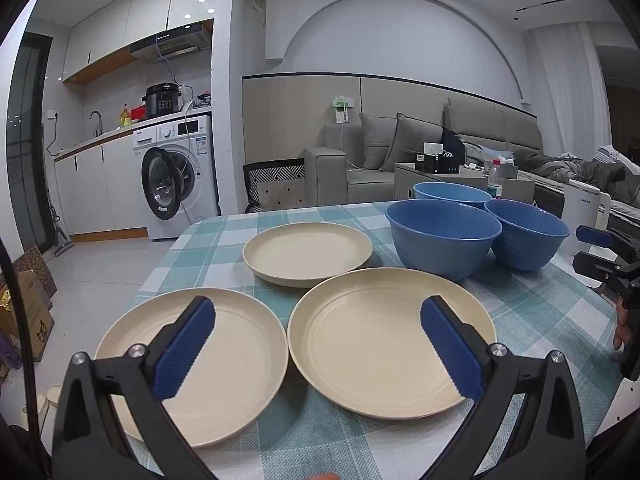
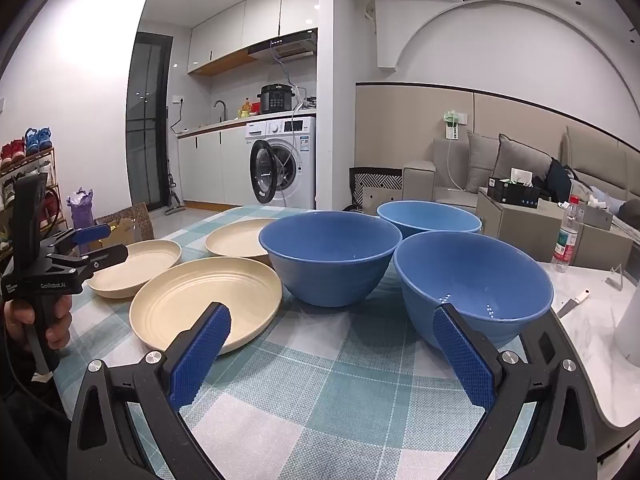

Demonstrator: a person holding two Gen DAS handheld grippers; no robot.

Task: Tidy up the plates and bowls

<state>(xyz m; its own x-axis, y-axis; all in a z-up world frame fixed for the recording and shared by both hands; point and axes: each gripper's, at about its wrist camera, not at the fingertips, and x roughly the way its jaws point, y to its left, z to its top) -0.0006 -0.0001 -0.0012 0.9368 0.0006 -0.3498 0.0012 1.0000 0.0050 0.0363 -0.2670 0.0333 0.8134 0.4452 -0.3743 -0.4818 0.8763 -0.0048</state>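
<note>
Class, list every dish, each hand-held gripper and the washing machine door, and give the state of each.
Left hand-held gripper: open, holding nothing.
Right hand-held gripper: open, holding nothing.
Three cream plates: upright, empty, unstacked.
Three blue bowls: upright, empty, unstacked.
Washing machine door: open.
Tablecloth: spread flat.

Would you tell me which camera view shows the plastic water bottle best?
The right wrist view: the water bottle stands whole, red cap to base, beyond the bowls. The left wrist view shows only its top behind the far blue bowl.
</note>
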